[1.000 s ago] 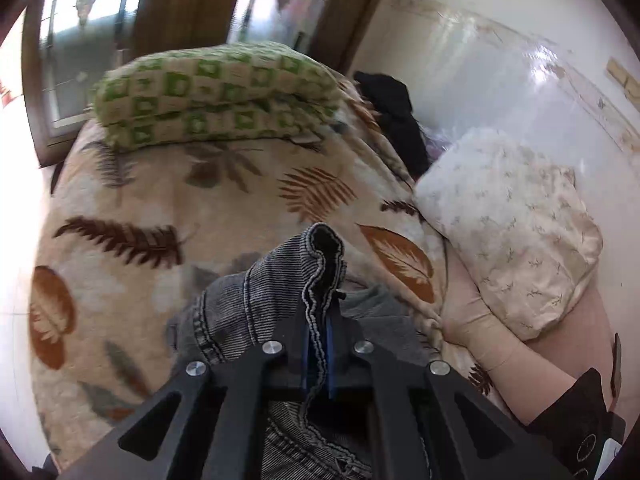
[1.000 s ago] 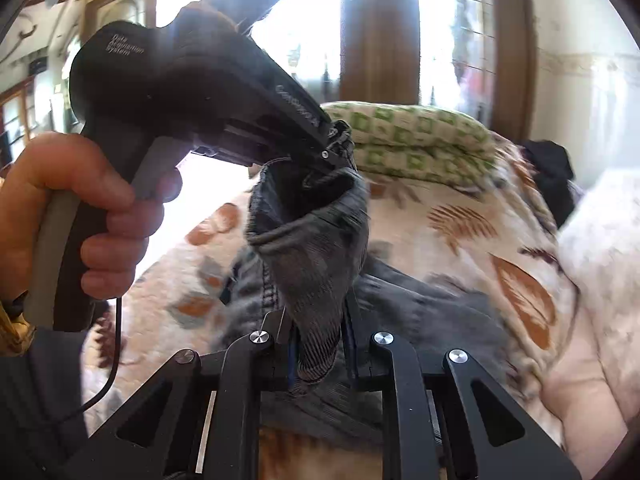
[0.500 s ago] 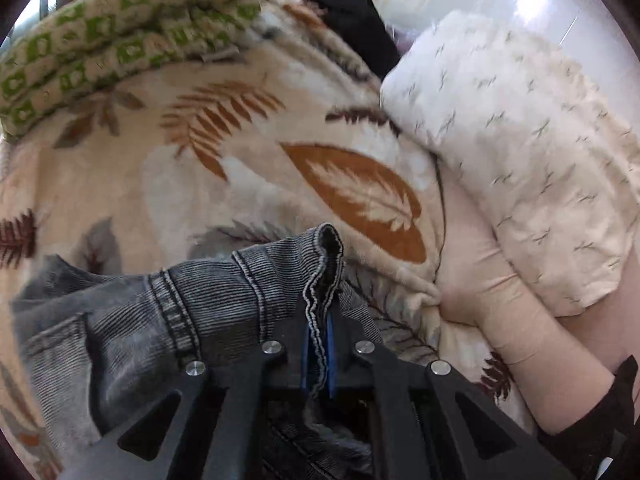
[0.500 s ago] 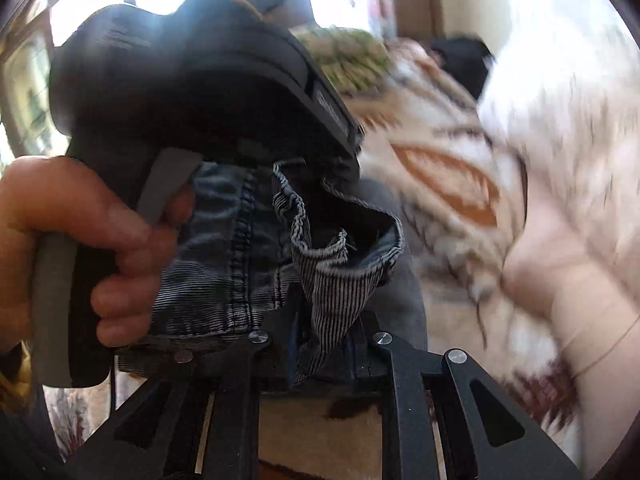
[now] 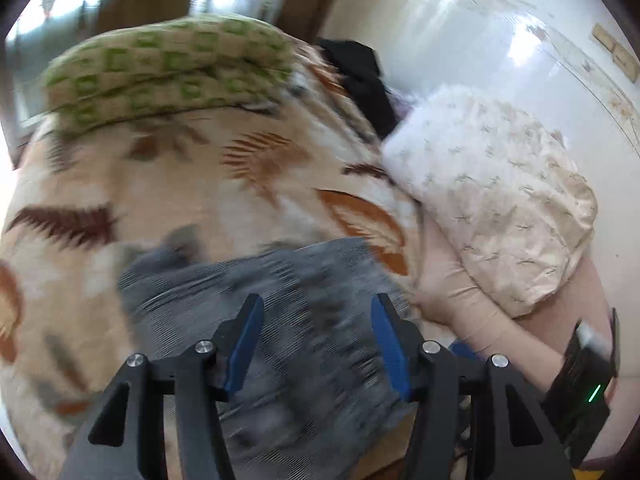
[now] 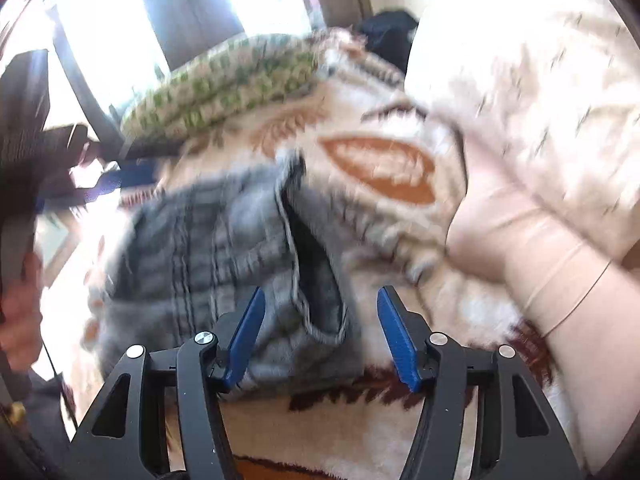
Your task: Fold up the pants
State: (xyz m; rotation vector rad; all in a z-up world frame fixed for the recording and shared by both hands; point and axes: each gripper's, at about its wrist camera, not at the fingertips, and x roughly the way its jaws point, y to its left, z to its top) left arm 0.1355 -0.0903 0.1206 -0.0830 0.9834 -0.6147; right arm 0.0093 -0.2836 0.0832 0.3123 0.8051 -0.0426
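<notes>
Both sets of jaws are spread wide with nothing between the blue pads, so neither the left gripper nor the right gripper is holding anything right now. The pants, grey denim, lie loose on the bed just ahead of and under the left jaws, spread fairly flat there; in the right wrist view they look bunchier, with a seam edge and a dark opening sitting right between the jaws. My guess is the open jaws mean a fold was just laid down and the next grab is being lined up, but it's all motion-blurred so take that lightly. Just right of the pants, past the right jaw, there's a pale pillow pressed against the leaf-print blanket, probably just shoved aside for room. Further out ahead is a green checked cushion, a dark bundle beside it, then the window.
</notes>
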